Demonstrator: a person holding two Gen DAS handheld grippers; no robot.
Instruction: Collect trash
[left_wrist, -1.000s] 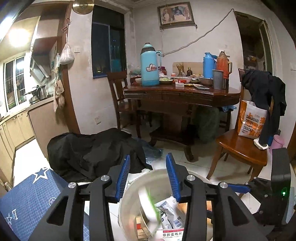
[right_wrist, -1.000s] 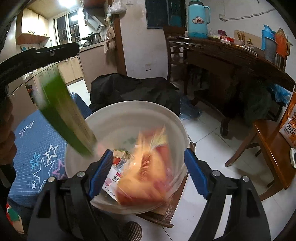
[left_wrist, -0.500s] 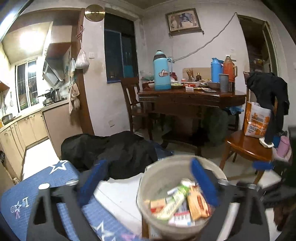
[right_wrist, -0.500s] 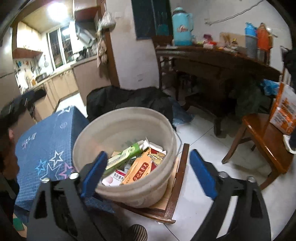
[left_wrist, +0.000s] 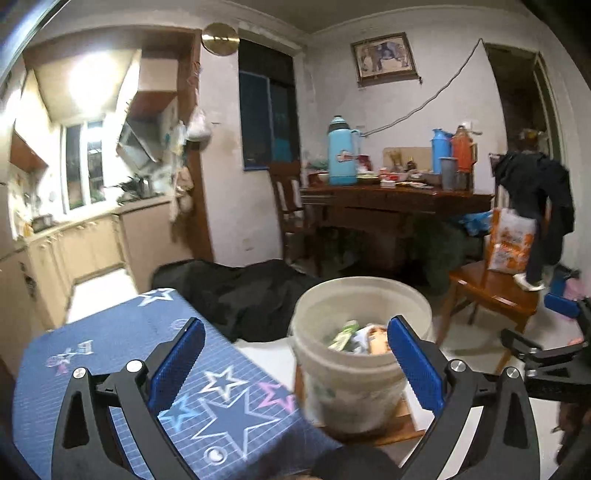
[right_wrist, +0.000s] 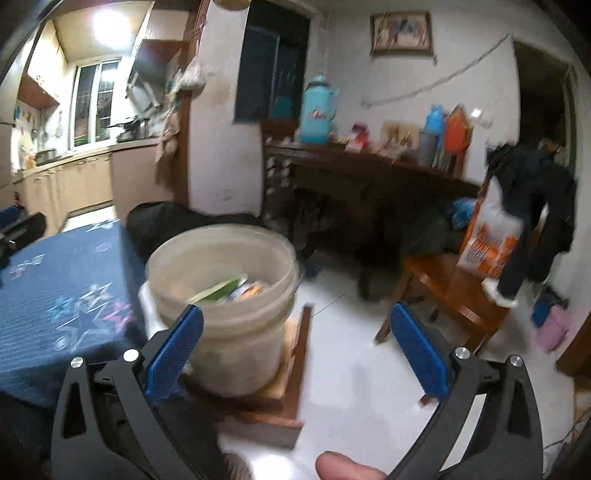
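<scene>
Two hand-held grippers hang empty above a cluttered dining room, each with its blue-padded jaws spread wide. The left hand-held gripper (left_wrist: 295, 354) frames a pale, round plastic bucket (left_wrist: 360, 354) just ahead and slightly to its right; the same bucket sits ahead and to the left of the right hand-held gripper (right_wrist: 295, 347). Inside the bucket lies the collected trash (left_wrist: 354, 338): crumpled snack wrappers, a green packet, an orange one, thin and glossy, though motion blur hides the detail. The bucket stands on a low wooden stool (right_wrist: 291, 365) set on pale floor tiles. To the left of both tools spreads a dark blue cloth printed with outlined stars (left_wrist: 155, 369), soft and flat, with no litter showing on the part in view. Beyond it a black garment (left_wrist: 240, 288) lies heaped.

Judging by the empty jaws and the filled bucket, a drop-off looks complete, and the step in hand is the search for the next piece. The next move likely calls for turning toward any remaining litter and closing gently on thin, slippery packaging.
</scene>
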